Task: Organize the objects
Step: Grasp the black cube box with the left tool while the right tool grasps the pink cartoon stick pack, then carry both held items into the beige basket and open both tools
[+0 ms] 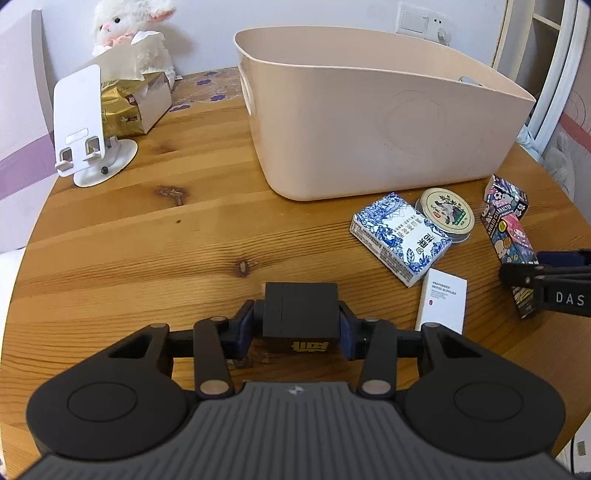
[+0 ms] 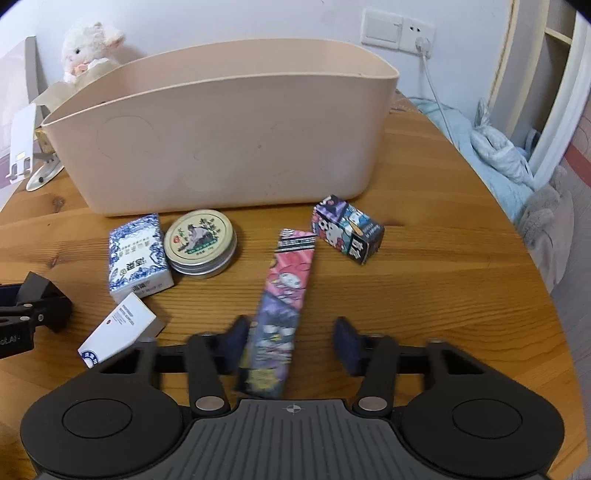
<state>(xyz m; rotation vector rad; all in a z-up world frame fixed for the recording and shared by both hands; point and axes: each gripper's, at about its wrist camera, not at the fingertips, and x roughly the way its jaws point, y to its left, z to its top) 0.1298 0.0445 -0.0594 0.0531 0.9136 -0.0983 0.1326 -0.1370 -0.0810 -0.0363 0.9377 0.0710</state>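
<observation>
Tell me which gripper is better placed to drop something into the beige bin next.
Left. The left gripper is already shut on a black box; the right gripper is open around the long cartoon box, ungrasped.

Bedroom, plush lamb [image 1: 131, 33], bedding [image 2: 491, 147]

A black box [image 1: 300, 312] is clamped upright, while a long cartoon-printed box [image 2: 279, 306] lies flat before the beige bin [image 2: 229, 147].

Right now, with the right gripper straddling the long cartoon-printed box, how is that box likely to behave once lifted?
The long cartoon-printed box looks like thin card, so probably light and crushable. The right gripper stands open near one end, so the far end may droop or swing.
</observation>
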